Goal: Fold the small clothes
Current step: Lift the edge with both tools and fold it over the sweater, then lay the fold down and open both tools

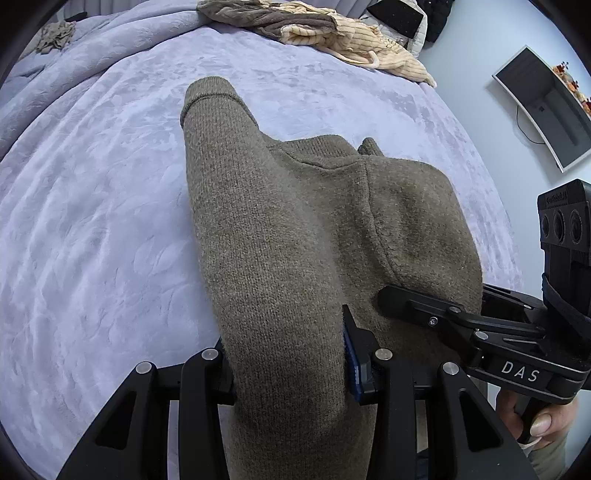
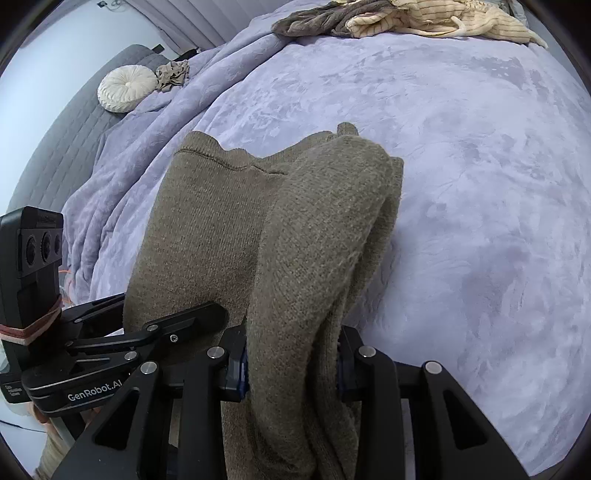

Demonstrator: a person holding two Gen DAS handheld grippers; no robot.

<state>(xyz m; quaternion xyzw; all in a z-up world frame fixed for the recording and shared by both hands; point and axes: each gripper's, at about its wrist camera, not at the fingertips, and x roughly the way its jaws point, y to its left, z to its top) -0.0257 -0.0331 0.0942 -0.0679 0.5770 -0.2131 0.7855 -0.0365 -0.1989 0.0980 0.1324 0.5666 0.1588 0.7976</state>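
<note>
An olive-brown knitted garment (image 1: 295, 229) lies on the lilac bedspread (image 1: 92, 221), partly folded, its far hem lying flat. My left gripper (image 1: 291, 369) is shut on the garment's near left edge, and thick cloth bulges between its fingers. My right gripper (image 2: 291, 365) is shut on a bunched fold of the same garment (image 2: 314, 240) at its near right side. Each gripper shows in the other's view: the right one (image 1: 480, 332) at the right, the left one (image 2: 129, 343) at the left. The two grippers sit close side by side.
A pile of beige striped and brown clothes (image 1: 314, 29) lies at the bed's far edge. A small crumpled tan garment (image 1: 55, 35) lies far left. A round white cushion (image 2: 125, 88) rests on a grey bench. A monitor (image 1: 546, 103) hangs on the wall at the right.
</note>
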